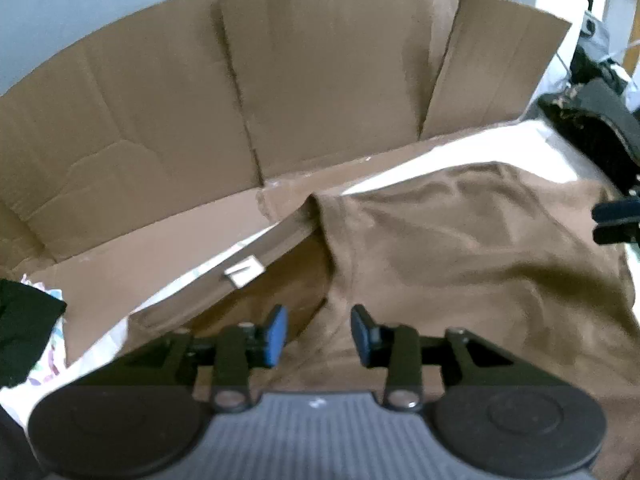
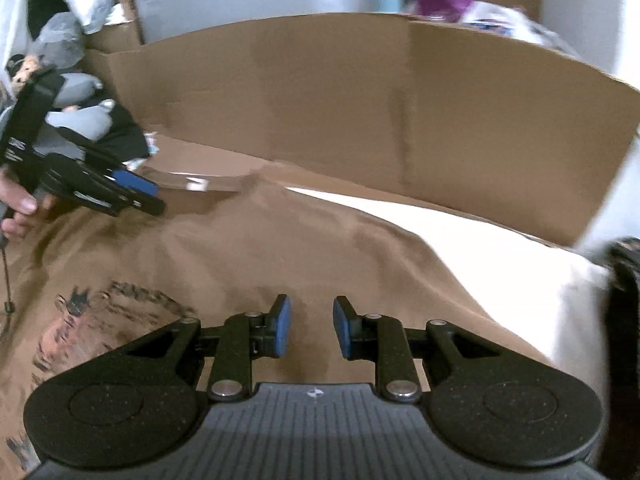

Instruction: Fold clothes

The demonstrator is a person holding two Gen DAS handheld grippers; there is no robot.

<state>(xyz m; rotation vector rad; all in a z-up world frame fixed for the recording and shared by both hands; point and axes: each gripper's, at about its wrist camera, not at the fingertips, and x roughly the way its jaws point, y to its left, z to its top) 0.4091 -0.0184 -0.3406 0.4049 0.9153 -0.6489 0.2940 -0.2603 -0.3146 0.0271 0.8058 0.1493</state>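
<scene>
Behind both hand-held grippers stands one big cardboard box wall (image 1: 320,80), bent in folds. One brown shirt (image 1: 460,248) lies flat and wrinkly on the white worktop (image 2: 500,256), under and ahead of both. It has a picture print (image 2: 92,320) near the left hand-held gripper (image 1: 319,334). That gripper is partly open, holding nothing. The right hand-held gripper (image 2: 311,326) is also partly open and empty.

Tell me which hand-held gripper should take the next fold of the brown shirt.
Probably the left hand-held gripper: it hangs open right over a raised fold ridge of the brown shirt. The right hand-held gripper, also open, hovers over flat cloth.
</scene>
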